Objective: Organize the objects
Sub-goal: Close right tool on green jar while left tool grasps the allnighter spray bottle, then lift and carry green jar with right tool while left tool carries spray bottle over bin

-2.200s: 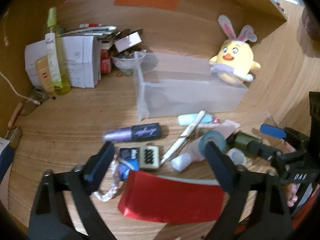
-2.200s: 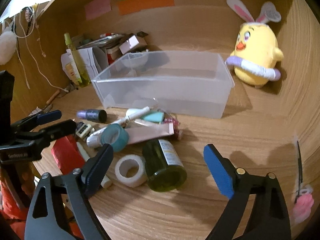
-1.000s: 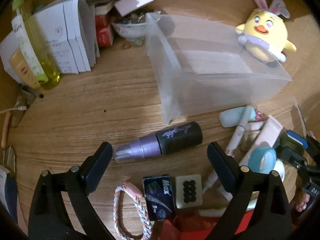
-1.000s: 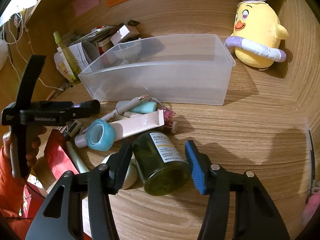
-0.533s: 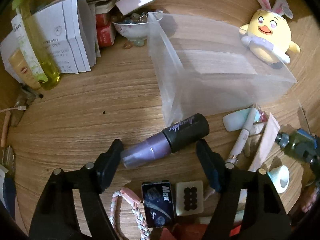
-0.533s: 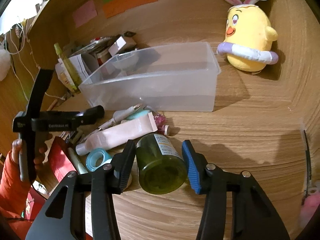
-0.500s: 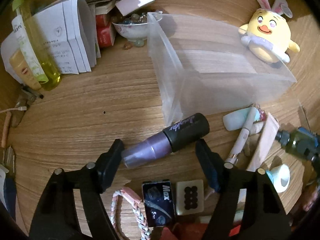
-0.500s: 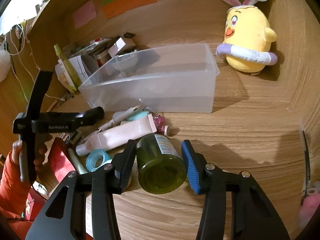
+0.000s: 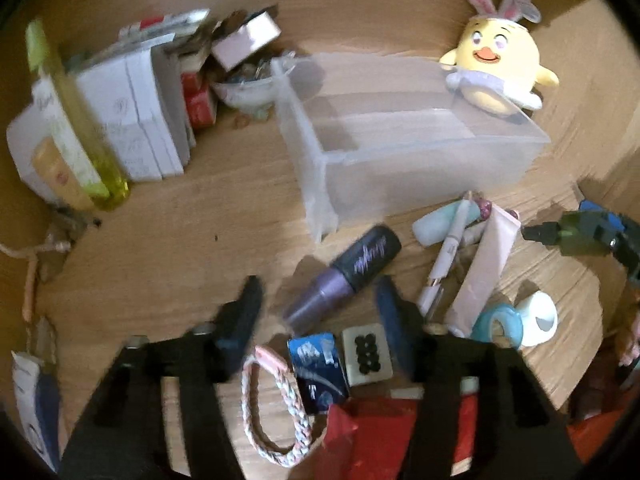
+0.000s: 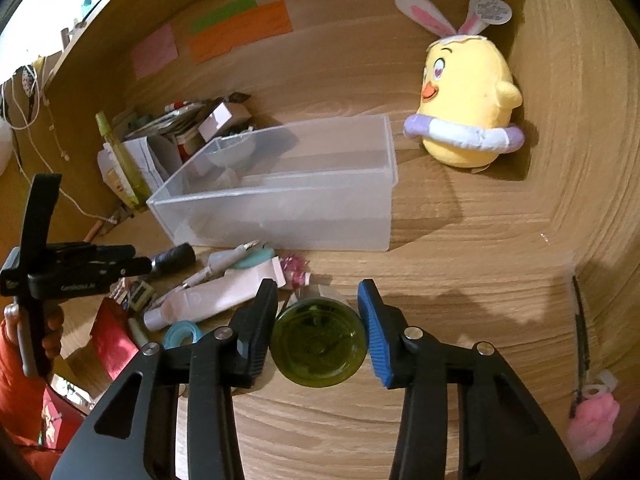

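Since a second ago my right gripper [image 10: 318, 314] has been closing on the green glass bottle [image 10: 319, 346] and now clasps it by its sides, both pads against the glass, its base turned toward my camera and its far end lifted off the pink tube [image 10: 218, 294] it lay beside. Over the same second my left gripper [image 9: 316, 316] narrowed around the purple and black cosmetic bottle [image 9: 346, 274], which now sits tilted between the two fingers; this view is blurred, and I cannot tell whether the pads actually press on it. That bottle's black cap end points toward the near corner of the clear plastic bin [image 9: 404, 160], which stands empty on the wooden desk [image 10: 480, 264] beyond the clutter. Just beside the purple bottle lie a white pen [image 9: 446, 256], a mint-coloured piece [image 9: 434, 222], the pink tube, a blue tape roll [image 9: 498, 326] and a white tape roll [image 9: 538, 318]. Nearer me are a braided bracelet [image 9: 272, 408], a blue packet [image 9: 318, 366] and a red pouch [image 9: 380, 436]. A yellow chick plush [image 10: 466, 120] sits behind the bin.
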The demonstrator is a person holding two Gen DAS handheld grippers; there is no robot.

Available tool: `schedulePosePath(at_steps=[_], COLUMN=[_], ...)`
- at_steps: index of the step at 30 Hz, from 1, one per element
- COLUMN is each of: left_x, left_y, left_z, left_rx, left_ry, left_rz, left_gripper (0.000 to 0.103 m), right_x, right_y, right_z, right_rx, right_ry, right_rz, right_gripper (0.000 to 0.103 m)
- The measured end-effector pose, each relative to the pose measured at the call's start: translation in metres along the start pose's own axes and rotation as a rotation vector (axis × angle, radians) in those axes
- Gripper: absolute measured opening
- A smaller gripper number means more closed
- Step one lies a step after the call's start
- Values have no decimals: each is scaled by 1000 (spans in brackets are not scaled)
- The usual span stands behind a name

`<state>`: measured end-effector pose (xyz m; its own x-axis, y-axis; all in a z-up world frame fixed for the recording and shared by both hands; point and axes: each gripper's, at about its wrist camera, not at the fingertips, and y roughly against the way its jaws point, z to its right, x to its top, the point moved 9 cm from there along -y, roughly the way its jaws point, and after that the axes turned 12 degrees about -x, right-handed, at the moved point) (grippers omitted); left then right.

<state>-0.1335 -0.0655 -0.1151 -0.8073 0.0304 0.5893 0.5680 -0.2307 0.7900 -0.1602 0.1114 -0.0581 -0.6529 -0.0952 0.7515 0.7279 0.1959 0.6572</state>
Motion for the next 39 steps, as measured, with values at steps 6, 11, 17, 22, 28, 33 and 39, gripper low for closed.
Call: schedulePosePath(at_steps=[6, 11, 17, 22, 28, 33, 39], left_x=[7, 4, 3, 3, 12, 16, 28], left_y=[-26, -42, -38, -27, -8, 10, 26], left_z=[13, 16, 17, 17, 15, 13, 16], left_rx=[-31, -74, -109, -106, -105, -115, -128], left_ry=[-72, -83, -99, -116, -110, -106, -100], left_rz=[-51, -87, -69, -39, 17, 53, 109], left_gripper=[73, 49, 32, 27, 25, 25, 25], right_x=[12, 29, 42, 51, 70, 89, 109], right_y=[4, 10, 8, 7, 16, 22, 23], right_z=[2, -1, -9, -17, -25, -31, -40], right_rx=[-18, -33, -23, -26, -29, -20, -7], right_ry=[-4, 4, 3, 12, 22, 25, 35], right_rz=[32, 76, 95, 104, 150, 190, 220], right_gripper=[38, 38, 38, 38, 38, 38, 38])
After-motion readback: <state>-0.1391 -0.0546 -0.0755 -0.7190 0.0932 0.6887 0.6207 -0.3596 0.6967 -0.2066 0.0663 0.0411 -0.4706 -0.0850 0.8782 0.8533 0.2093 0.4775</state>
